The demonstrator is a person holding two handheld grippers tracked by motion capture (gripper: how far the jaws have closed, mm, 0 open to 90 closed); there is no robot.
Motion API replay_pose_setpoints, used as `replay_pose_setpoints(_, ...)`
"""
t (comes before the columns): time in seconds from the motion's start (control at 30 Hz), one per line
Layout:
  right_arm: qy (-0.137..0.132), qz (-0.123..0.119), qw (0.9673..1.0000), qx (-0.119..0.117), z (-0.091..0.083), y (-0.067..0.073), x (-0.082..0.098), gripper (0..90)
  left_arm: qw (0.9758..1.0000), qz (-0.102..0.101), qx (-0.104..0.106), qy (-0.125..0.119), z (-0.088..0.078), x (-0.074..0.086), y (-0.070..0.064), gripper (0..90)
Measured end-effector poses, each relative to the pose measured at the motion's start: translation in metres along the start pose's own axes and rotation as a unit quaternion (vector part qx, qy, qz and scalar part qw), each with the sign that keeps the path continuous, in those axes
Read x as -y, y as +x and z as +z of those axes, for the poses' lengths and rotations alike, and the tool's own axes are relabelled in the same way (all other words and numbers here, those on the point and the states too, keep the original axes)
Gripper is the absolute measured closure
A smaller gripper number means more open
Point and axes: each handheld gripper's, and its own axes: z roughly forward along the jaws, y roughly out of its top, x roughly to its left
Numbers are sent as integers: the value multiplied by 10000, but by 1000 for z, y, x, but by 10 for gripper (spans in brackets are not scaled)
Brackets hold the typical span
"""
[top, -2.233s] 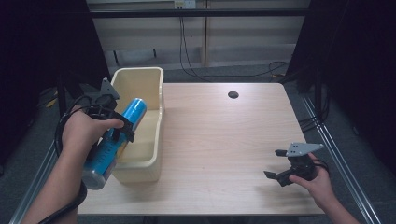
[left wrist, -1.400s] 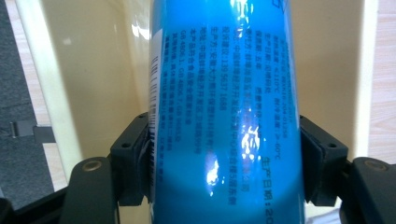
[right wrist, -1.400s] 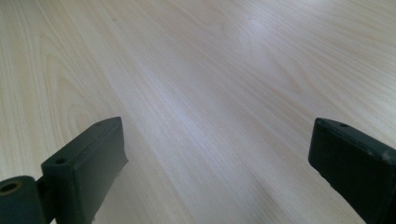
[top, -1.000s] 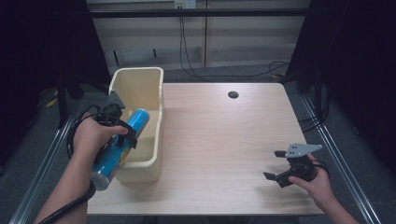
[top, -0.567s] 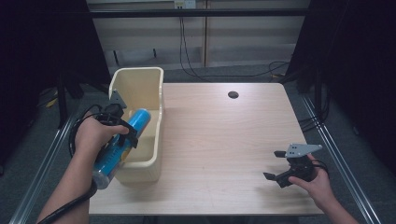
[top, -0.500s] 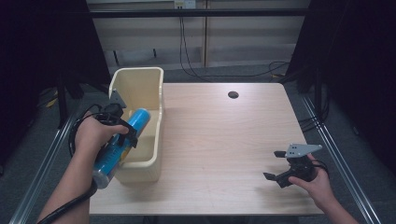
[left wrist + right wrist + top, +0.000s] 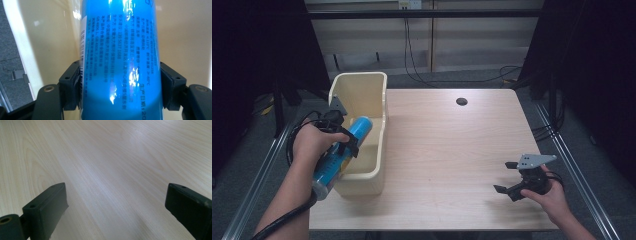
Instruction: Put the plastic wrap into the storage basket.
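Left gripper (image 7: 346, 142) clamps blue can (image 7: 343, 150) over cream bin (image 7: 374, 165); right gripper (image 7: 508, 179) jaws spread, empty, above table (image 7: 447, 145).

Bin (image 7: 374, 95) at the table's (image 7: 447, 150) left edge, can (image 7: 343, 150) tilted over its near-left rim, cable hole (image 7: 461, 101) far centre

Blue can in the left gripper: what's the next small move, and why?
Probably lower it a little further into the cream bin, then open. The left gripper is shut on the blue can, which hangs tilted over the bin's near half with the bin wall behind it. The right gripper rests open over the table.
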Motion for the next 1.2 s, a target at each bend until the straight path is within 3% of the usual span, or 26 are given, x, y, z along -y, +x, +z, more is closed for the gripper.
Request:
replay_pose_setpoints(0.87,25,0,10000,-13,0,-1,1,39,9995,-119,14,276,2,-7,3,317)
replay_pose_setpoints(1.2,24,0,10000,1,-1,-1,1,39,9997,-110,29,237,0,-12,1,313)
